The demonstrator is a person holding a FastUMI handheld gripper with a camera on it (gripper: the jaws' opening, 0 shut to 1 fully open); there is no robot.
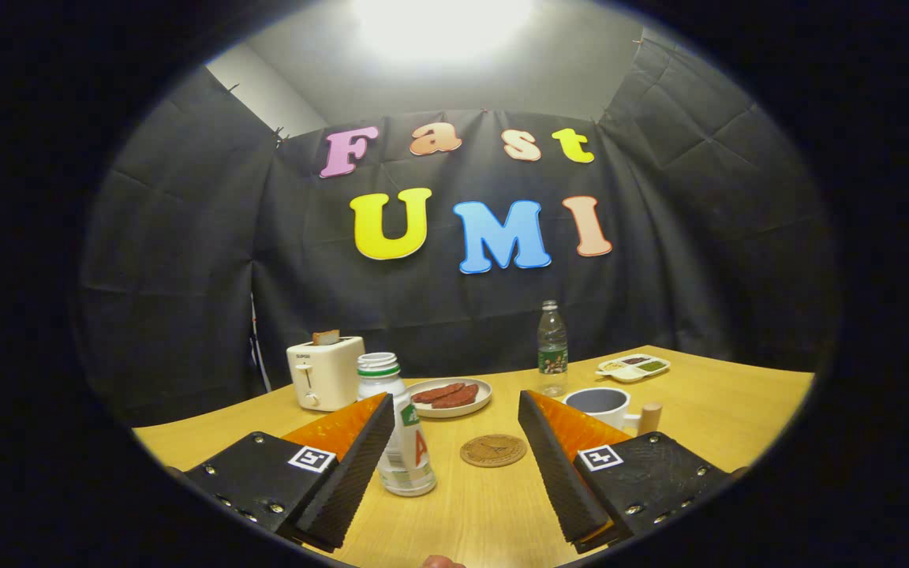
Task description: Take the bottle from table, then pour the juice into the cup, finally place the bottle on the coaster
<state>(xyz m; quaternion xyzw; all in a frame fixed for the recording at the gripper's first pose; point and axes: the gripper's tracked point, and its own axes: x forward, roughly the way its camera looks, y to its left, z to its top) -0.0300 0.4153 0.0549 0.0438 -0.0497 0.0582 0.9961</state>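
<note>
The gripper [454, 465] hovers with its jaws spread wide and empty, the uncapped juice bottle [401, 430] standing on the worktop [723, 402] just ahead of the left finger, left of the coaster [493, 450]. It looks like light, smooth plastic, likely slippery and easily squeezed, so a mid-body hold below the neck seems safest. The cup [601, 405] waits beyond the right finger.
</note>
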